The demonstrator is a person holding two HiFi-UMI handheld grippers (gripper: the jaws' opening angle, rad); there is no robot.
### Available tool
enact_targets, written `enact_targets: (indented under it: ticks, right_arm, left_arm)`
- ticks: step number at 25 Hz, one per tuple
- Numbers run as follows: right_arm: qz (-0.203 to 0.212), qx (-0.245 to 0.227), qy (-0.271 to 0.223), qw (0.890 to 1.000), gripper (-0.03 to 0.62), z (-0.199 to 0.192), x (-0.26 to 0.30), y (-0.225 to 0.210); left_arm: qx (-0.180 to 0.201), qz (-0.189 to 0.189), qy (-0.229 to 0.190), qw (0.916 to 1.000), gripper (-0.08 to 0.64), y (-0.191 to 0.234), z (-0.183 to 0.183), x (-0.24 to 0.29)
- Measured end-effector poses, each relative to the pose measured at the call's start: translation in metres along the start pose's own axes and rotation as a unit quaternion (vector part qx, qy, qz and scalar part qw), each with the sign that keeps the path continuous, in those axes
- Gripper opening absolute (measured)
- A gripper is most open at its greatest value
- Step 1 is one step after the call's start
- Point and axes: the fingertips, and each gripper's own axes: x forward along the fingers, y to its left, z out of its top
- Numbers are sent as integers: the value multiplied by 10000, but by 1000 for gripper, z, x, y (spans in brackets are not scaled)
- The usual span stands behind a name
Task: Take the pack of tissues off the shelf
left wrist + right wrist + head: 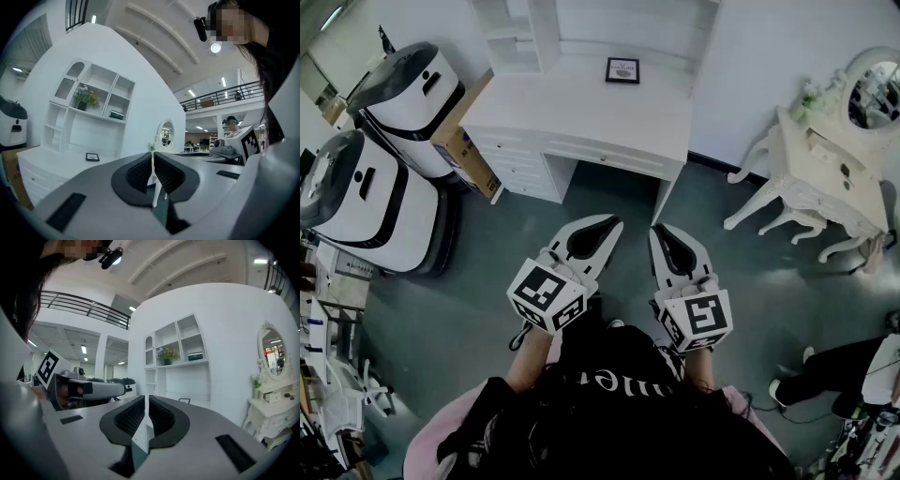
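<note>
The pack of tissues (116, 114) is a small dark green pack lying in an upper right compartment of the white shelf unit (70, 119); the right gripper view shows the pack (195, 356) too. The head view looks onto the shelf from above and hides it. My left gripper (614, 223) and right gripper (659, 230) are held level side by side over the floor, well short of the white desk (581, 117). Both are shut with nothing between the jaws, as the left gripper (153, 157) and right gripper (148, 401) show close up.
A small framed picture (622, 70) stands on the desk. A flower pot (83, 98) sits on the shelf left of the tissues. A white vanity table with oval mirror (825, 159) is at right. Two white-and-black machines (370, 202) and a cardboard box (464, 145) stand at left.
</note>
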Motion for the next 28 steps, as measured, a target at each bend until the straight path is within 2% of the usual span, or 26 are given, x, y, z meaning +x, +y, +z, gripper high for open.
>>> enact_targets:
  ticks: [9, 18, 28]
  right_arm:
    - [30, 26, 23, 10000, 63, -2, 1, -2]
    - [17, 403, -83, 9992, 63, -9, -2, -12]
    - [35, 588, -158, 9981, 64, -8, 16, -25]
  left_arm:
    - [-3, 27, 62, 10000, 25, 0, -1, 2]
    - [90, 61, 239, 9997, 25, -5, -8, 3]
    - [171, 69, 402, 9990, 25, 13, -7, 18]
